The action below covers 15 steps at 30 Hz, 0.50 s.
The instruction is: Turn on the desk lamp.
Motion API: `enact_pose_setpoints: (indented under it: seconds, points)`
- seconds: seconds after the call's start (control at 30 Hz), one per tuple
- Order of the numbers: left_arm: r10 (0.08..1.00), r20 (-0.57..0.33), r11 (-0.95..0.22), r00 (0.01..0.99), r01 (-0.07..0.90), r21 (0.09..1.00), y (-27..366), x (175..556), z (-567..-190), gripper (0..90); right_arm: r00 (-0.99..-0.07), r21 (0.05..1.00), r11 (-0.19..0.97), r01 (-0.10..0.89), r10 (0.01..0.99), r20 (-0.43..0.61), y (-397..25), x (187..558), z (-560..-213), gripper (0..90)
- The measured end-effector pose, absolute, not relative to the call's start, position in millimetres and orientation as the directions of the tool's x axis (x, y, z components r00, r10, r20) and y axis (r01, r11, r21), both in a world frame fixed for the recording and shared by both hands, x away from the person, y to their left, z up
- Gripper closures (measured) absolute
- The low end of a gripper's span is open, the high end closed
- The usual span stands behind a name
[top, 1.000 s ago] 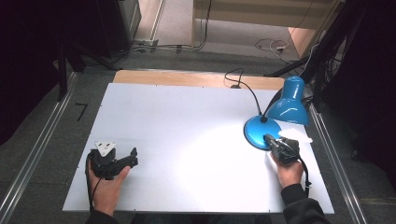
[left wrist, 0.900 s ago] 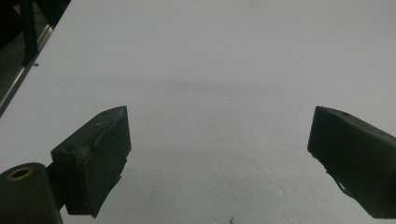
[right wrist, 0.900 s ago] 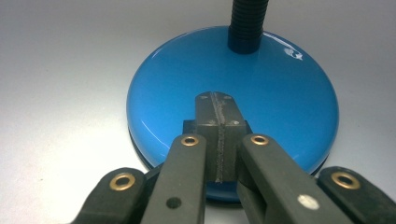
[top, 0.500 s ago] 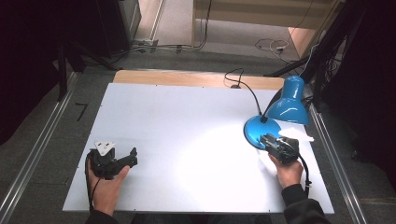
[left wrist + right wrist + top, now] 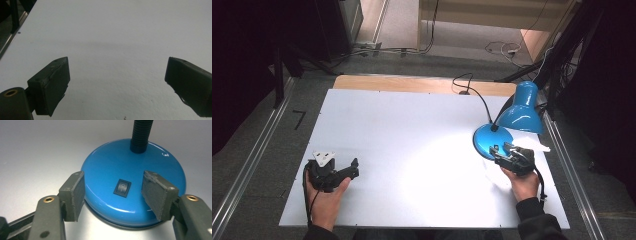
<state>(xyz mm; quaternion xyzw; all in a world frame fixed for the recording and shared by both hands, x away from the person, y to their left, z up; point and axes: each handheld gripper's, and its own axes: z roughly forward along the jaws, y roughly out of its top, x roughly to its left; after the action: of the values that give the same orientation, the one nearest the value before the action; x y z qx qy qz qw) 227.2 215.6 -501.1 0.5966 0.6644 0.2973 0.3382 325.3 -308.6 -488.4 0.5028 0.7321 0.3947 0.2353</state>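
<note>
Nearest the person, the left gripper (image 5: 353,168) lies low at the near left of the white table (image 5: 412,130), held in the left hand (image 5: 326,200), its jaws spread wide with nothing but bare tabletop between them; it points toward the right. At the near right, the right hand (image 5: 523,184) holds the right gripper (image 5: 498,152) at the near edge of the lamp's base (image 5: 490,141). In the right gripper view the jaws stand apart on either side of the round blue base (image 5: 132,185), over its near edge, with the black rocker switch (image 5: 122,187) lying between them, a little beyond the tips; neither jaw clearly touches the switch.

The lamp (image 5: 507,125) stands at the right side of the table. Its black bendy neck (image 5: 140,135) rises from the far part of the base and leans away to the right, carrying the blue shade (image 5: 523,109) beyond the base, near the table's right edge. The shade opens downward. Farther back, a black cord (image 5: 472,92) runs from the lamp toward the table's far edge.
</note>
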Motion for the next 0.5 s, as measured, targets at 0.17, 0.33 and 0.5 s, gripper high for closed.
enact_pose_setpoints:
  seconds: [0.17, 0.33, 0.5]
  points:
    - [0.993, -0.098, 0.115, -0.061, 0.592, 0.797, 215.8, 227.1, -501.0, 6.9, -0.379, 0.812, 0.17, 0.558, 0.923, 0.067, -311.3, 324.2, -487.2, 28.8]
    - [0.992, -0.106, 0.123, -0.064, 0.591, 0.797, 216.1, 227.3, -501.0, 6.9, -0.375, 0.812, 0.161, 0.561, 0.924, 0.076, -315.0, 321.9, -485.1, 26.5]
    - [0.992, -0.11, 0.127, -0.065, 0.588, 0.799, 216.4, 227.6, -501.1, 6.9, -0.365, 0.81, 0.147, 0.568, 0.927, 0.088, -318.7, 320.7, -483.7, 24.6]
